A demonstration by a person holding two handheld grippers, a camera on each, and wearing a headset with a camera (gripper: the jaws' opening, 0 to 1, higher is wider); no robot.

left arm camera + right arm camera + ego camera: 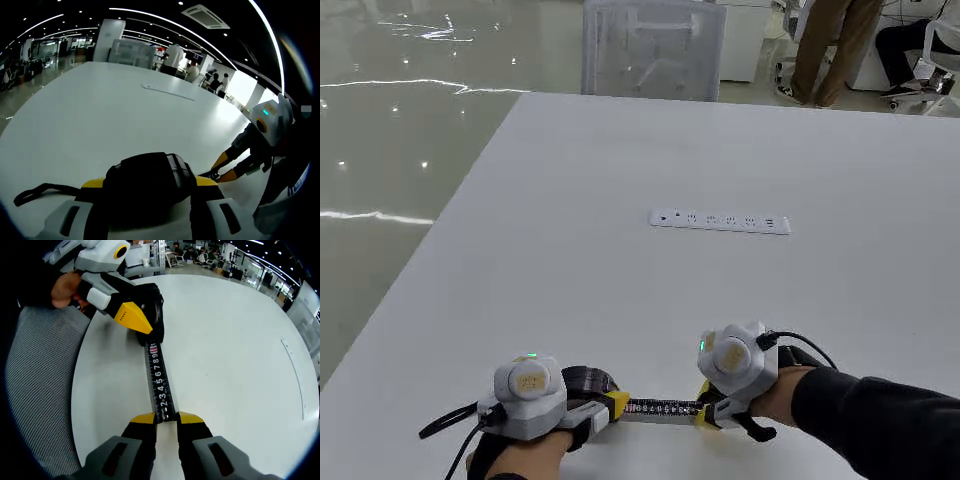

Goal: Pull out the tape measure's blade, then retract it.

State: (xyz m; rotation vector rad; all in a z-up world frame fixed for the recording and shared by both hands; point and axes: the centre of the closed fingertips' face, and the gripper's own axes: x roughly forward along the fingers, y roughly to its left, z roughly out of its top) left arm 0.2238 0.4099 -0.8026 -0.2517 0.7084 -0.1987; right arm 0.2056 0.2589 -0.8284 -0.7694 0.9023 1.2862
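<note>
Now left tool [612, 405] clamps case [150, 182] (right tool [165, 419]: blade [157, 380])

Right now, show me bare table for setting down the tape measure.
Free: the table from the power strip to the tape measure, and beyond the strip. Crowded: the near edge, where the left gripper holds it and the right gripper its blade.

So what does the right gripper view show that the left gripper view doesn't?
Right gripper view: the blade with its printed numbers, drawn a short way out of the case, its end pinched in the right gripper, and a mesh chair seat beside the table. Left gripper view: a black strap lying left of the case, which sits close up in the left gripper. Both: the case, the white table, the opposite gripper.
</note>
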